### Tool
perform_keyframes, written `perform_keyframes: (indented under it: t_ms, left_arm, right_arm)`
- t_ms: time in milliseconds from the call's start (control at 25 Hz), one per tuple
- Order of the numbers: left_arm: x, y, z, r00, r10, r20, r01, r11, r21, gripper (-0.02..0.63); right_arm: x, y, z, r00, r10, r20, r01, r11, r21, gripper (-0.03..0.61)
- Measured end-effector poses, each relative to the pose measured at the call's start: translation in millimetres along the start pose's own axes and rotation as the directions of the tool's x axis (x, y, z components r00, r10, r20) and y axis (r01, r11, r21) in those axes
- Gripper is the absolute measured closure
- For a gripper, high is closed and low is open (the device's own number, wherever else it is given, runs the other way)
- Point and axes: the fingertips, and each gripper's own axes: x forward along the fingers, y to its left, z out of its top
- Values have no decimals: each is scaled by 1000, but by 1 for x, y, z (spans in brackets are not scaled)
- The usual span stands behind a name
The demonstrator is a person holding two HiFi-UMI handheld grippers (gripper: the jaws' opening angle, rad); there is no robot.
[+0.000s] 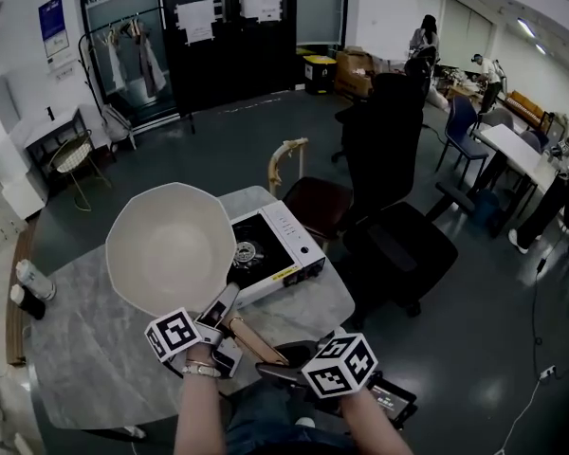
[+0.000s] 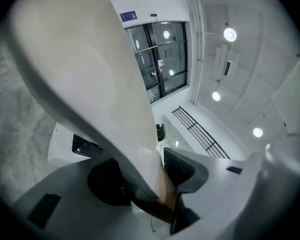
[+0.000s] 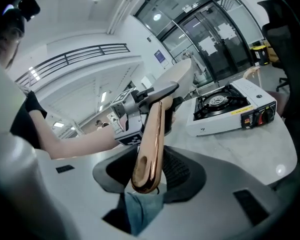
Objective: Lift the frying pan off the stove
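Observation:
A cream frying pan hangs tilted in the air, left of and above the white portable gas stove, whose burner is bare. The pan's wooden handle runs back toward me. My left gripper is shut on the handle where it meets the pan, the pan wall filling the left gripper view. My right gripper is shut on the handle's rounded end. In the right gripper view the handle leads up to the left gripper, with the stove to the right.
The stove stands on a round grey marbled table. Two bottles sit by its left edge. A brown seat and black office chairs crowd the table's right side. People work at desks far right.

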Motion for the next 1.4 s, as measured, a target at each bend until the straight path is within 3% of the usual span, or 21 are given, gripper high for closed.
perform_keyframes:
  t_ms: [160, 360, 600, 840, 1080, 1400]
  left_arm:
    - [-18, -6, 11, 999, -27, 47, 26, 1000, 15, 407]
    - [-46, 3, 18, 997, 16, 73, -20, 998, 62, 407]
    - [-63, 4, 21, 994, 0, 109, -4, 999, 36, 403]
    - [-65, -12, 28, 987, -67, 145, 64, 998, 26, 402]
    - [-70, -12, 30, 991, 21, 133, -37, 992, 119, 402]
    - [-66, -63, 41, 984, 12, 177, -50, 975, 214, 396]
  right_arm:
    - [13, 13, -2, 1000, 4, -10, -4, 999, -44, 411]
    - [32, 29, -11, 1000, -10, -25, 8, 996, -94, 408]
    - [37, 41, -15, 1000, 10, -12, -11, 994, -110, 408]
    - [33, 45, -6, 1000, 0, 14, 3, 987, -163, 411]
    - [28, 46, -6, 999, 17, 29, -11, 983, -186, 411]
    - [2, 60, 15, 999, 33, 14, -29, 968, -250, 407]
